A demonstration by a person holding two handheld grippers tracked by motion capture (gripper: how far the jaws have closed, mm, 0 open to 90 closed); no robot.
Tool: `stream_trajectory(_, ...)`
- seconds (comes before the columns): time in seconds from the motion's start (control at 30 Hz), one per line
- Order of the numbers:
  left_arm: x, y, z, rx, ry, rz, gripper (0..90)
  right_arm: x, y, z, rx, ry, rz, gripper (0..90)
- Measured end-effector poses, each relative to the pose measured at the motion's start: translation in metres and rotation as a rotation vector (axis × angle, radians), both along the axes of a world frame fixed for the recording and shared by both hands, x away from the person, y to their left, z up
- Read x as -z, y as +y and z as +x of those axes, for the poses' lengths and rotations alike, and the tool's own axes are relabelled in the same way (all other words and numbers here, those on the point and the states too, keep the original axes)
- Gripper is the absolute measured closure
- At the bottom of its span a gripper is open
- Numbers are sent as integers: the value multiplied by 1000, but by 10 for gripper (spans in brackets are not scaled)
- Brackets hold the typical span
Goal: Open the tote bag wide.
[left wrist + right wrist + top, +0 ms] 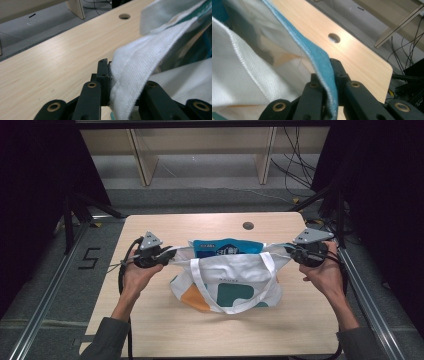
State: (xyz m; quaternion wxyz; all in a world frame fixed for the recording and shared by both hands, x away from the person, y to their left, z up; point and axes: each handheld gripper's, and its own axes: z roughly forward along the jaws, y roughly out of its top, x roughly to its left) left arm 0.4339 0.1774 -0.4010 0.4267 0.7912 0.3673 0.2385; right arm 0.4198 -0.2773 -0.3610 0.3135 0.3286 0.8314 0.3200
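A white tote bag (240, 272) with teal and orange patches stands in the middle of the wooden table (200, 325), its white handles drooping over the front. A blue snack packet (225, 247) sticks out of its mouth. My left gripper (167, 256) is shut on the bag's left top edge, and my right gripper (290, 251) is shut on its right top edge, so the mouth is stretched between them. In the left gripper view the jaws pinch a thick white hem (130, 72). In the right gripper view they pinch a teal-trimmed hem (322, 60).
A round cable hole (248, 225) lies in the table behind the bag. Metal rails (55, 285) run along both sides of the table. Wooden shelf legs (145, 165) and loose cables (295, 170) are on the floor beyond the far edge.
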Motion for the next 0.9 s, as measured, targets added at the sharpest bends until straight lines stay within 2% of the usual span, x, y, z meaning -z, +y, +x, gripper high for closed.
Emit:
stream_trajectory(0.03,5,0,-1,-3,-1,8,769,4,0,0,-6,8,2,876)
stream_trajectory(0.07,14,0,-4,4,12,5,770,7,-1,0,-12,-5,-5,876)
stream_trajectory(0.1,14,0,-4,4,12,5,770,7,-1,0,-12,-5,-5,876)
stream_trajectory(0.13,17,2,-5,15,24,4,771,13,-1,0,-16,16,-1,875)
stream_trajectory(0.3,34,3,-8,15,42,3,772,25,0,-1,-14,21,6,876)
stream_trajectory(0.33,38,3,-8,15,51,10,772,31,1,-2,-3,36,5,875)
stream_trajectory(0.4,47,3,-7,16,63,22,772,35,1,-1,-12,37,4,875)
stream_trajectory(0.43,52,3,-7,24,71,18,772,39,3,-2,-4,61,7,876)
stream_trajectory(0.47,61,2,-7,16,82,15,772,48,3,-1,-3,60,4,876)
stream_trajectory(0.53,66,1,-7,13,87,13,772,52,3,-1,-2,74,6,876)
stream_trajectory(0.6,74,0,-7,32,103,48,770,62,4,0,-7,82,4,875)
stream_trajectory(0.63,82,-1,-6,28,122,44,767,70,4,1,-6,85,6,875)
stream_trajectory(0.67,82,-1,-6,28,122,44,767,70,4,1,-6,85,6,875)
stream_trajectory(0.7,88,-2,-4,27,140,50,767,81,6,0,-1,99,25,876)
stream_trajectory(0.77,94,-3,-3,18,154,51,768,90,7,1,-1,108,26,876)
stream_trajectory(0.8,94,-3,-3,18,154,51,768,90,7,1,-1,108,26,876)
stream_trajectory(0.87,97,-4,-3,11,152,45,769,101,8,3,-2,109,23,876)
stream_trajectory(0.9,99,-2,-2,27,167,81,770,113,12,3,1,151,12,877)
